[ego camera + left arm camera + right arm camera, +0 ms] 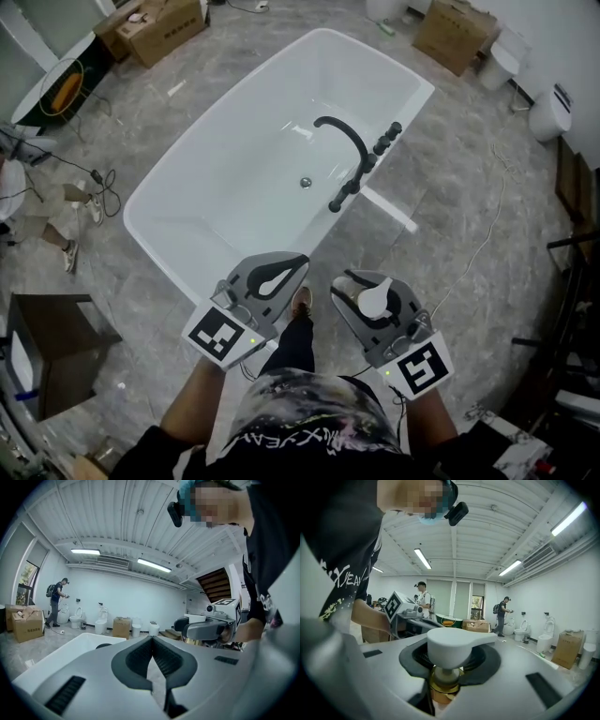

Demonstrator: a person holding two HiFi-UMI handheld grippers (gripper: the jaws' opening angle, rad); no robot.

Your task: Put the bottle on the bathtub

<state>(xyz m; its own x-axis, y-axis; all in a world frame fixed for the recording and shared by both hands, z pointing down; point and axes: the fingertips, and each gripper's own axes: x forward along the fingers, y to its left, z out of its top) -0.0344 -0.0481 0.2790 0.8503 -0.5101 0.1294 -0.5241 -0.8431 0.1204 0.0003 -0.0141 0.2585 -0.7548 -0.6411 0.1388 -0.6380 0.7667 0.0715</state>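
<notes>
A white bathtub (159,239) with a black faucet (347,150) on its right rim lies on the grey floor ahead of me. My right gripper (361,286) is shut on the bottle (372,298), a pump bottle with a white pump head and a gold collar (446,679); its jaws clasp the neck. It hangs over the floor just short of the tub's near end. My left gripper (302,262) is beside it on the left, shut with its fingertips (151,640) touching and nothing between them. The tub's white rim (61,653) shows beyond its jaws.
Cardboard boxes (164,23) (455,33) stand beyond the tub. Toilets (553,108) line the right wall. A person (28,206) is at the left, with cables on the floor nearby. A dark cabinet (52,352) stands at the lower left. A white cable runs down the right side.
</notes>
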